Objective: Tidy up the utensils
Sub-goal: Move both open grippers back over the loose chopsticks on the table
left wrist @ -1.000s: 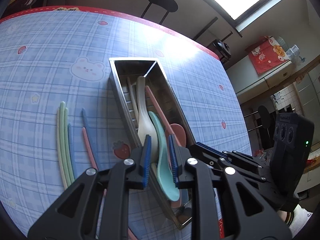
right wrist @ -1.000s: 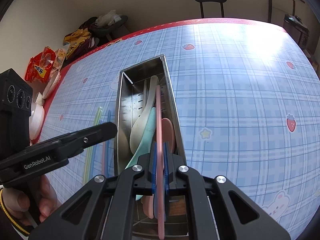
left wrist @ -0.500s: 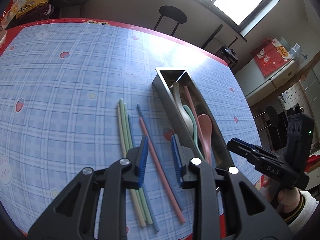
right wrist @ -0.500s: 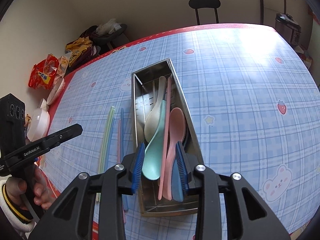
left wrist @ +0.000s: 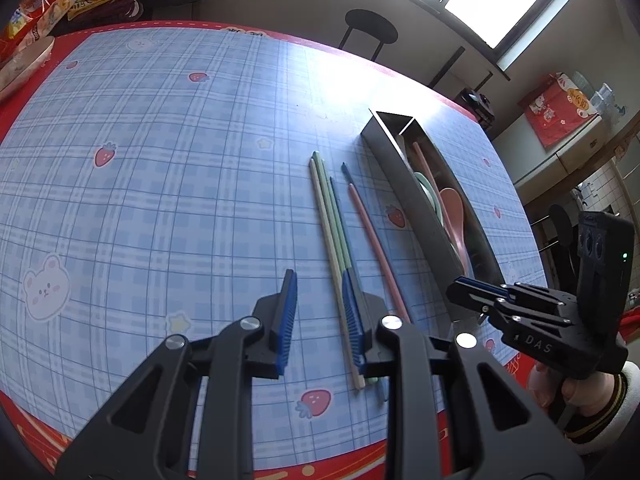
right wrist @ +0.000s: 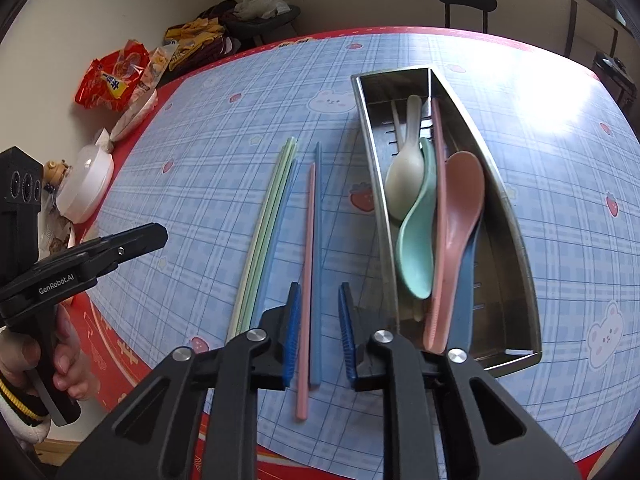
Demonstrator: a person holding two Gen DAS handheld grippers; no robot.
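Both grippers hang over the counter [left wrist: 168,184] with jaws apart, gripping nothing. The left gripper [left wrist: 318,320] hovers above the near ends of the green chopsticks [left wrist: 328,216]. The right gripper [right wrist: 318,332], just narrowing, straddles the pink chopstick [right wrist: 306,264] and blue chopstick [right wrist: 317,240]. Spoons [right wrist: 416,236] lie in the steel tray [right wrist: 516,240] to the right.

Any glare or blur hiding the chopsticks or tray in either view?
Left wrist view: sun glare bleaches the tablecloth beside the far end of the tray; chopsticks are sharp. Right wrist view: glare only at the far right, spoons clear. Fisheye bends straight lines in both.
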